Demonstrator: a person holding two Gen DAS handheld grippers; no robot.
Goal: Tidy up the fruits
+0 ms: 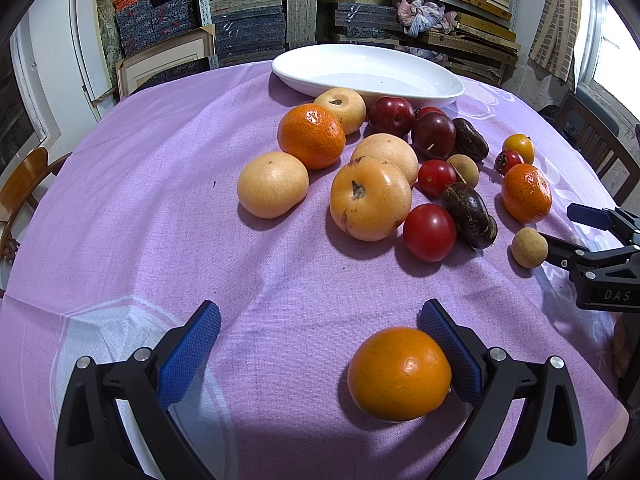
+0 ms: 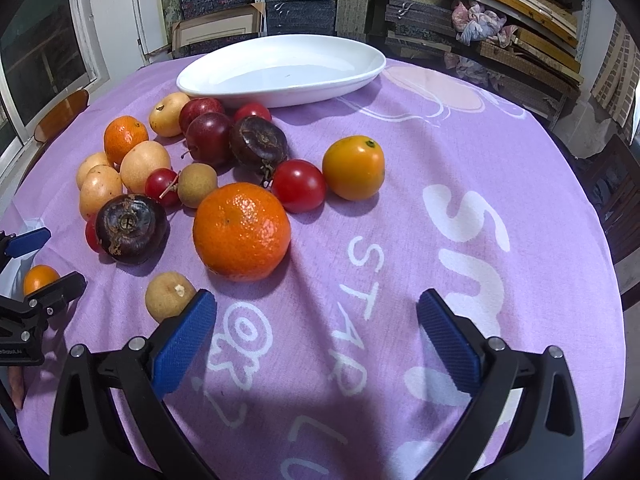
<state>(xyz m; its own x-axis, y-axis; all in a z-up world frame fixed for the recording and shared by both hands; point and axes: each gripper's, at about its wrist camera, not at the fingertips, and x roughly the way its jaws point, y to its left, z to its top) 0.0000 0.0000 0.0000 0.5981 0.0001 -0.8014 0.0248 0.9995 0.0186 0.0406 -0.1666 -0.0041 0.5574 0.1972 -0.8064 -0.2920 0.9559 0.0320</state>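
Loose fruit lies on a purple tablecloth (image 1: pixel 160 184) before a white oval dish (image 1: pixel 372 76), which holds nothing. My left gripper (image 1: pixel 320 354) is open; an orange fruit (image 1: pixel 400 374) rests on the cloth between its fingers, right against the right pad (image 1: pixel 450 350). My right gripper (image 2: pixel 316 338) is open over printed cloth with nothing between its fingers; a small tan longan (image 2: pixel 170 295) sits just outside its left pad (image 2: pixel 184 344). A large mandarin (image 2: pixel 242 232) lies ahead of it. The heap includes yellow pears (image 1: pixel 370 198), red plums (image 1: pixel 433 135), cherry tomatoes (image 1: pixel 429 232) and dark purple fruits (image 1: pixel 470 214).
The white dish (image 2: pixel 280 70) sits at the table's far edge. Shelves of stacked boxes (image 1: pixel 248 20) stand behind the table. Wooden chairs (image 1: pixel 24 184) stand at the left and at the right (image 1: pixel 600 136). The right gripper's body (image 1: pixel 600 260) shows at the left wrist view's right edge.
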